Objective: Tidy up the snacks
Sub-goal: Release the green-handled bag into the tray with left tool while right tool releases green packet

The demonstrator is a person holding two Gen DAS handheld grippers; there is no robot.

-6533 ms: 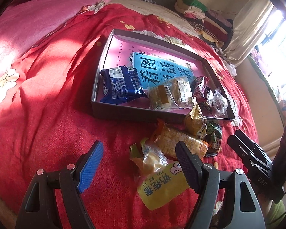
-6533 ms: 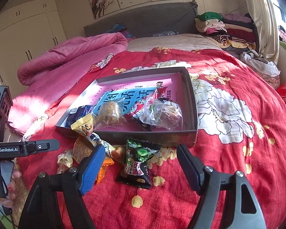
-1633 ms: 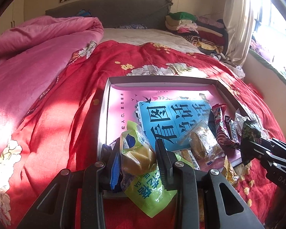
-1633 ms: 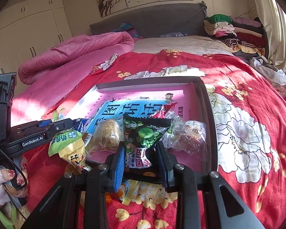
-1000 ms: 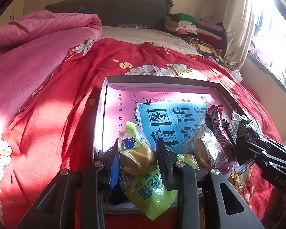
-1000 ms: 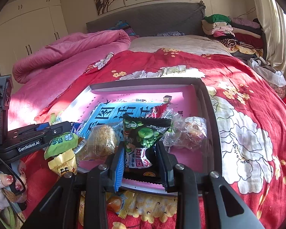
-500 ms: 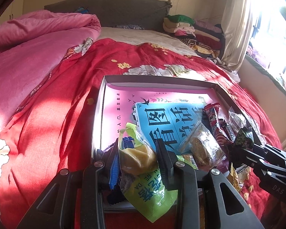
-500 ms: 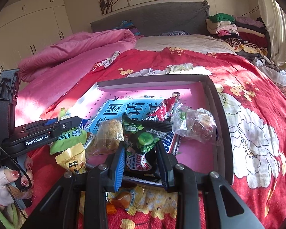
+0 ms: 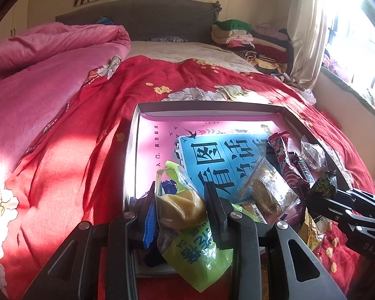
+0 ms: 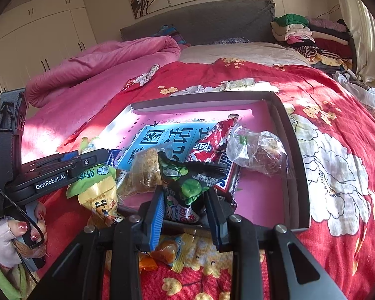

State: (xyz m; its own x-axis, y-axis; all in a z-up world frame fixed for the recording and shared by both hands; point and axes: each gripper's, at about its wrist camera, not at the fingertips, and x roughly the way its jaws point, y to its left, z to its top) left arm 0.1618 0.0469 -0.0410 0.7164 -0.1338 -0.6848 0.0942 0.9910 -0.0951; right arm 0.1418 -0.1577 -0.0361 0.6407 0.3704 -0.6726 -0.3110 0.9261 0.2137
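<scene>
**Grippers over snack box: two packets held**

Left gripper [image 9: 180, 207]: jaws clamped on a yellow-green snack packet [image 9: 185, 215], pale pastry visible through its clear window, green printed end hanging below the fingers. Held at the box's near-left corner, about 7 o'clock of the box in the left wrist view.

Shallow box [image 9: 210, 107]: dark rim, pink floor, lying on a red floral bedspread [image 9: 70, 155]. Contents, left to right:
- blue wrapper, mostly hidden behind the left gripper;
- blue printed sheet [image 9: 220, 155] with large characters, centre;
- clear-wrapped brown cake [image 9: 267, 190], at 5 o'clock of the sheet;
- red wrapped bar [image 9: 285, 157], at 3 o'clock of the sheet;
- clear crinkled packet [image 9: 312, 153], against the right wall.

Right gripper [image 10: 185, 205]: jaws clamped on a dark green pea-print packet [image 10: 187, 180], held over the box's near edge, its top touching the red bar [image 10: 210, 140] in the right wrist view. A clear bag of brown snack [image 10: 260, 150] lies at 2 o'clock of it.

Outside the box: an orange-and-yellow wrapped sweet [image 10: 170, 250] on the bedspread, at 6 o'clock of the right gripper. A pink quilt [image 9: 45, 62] is bunched at 10 o'clock.
</scene>
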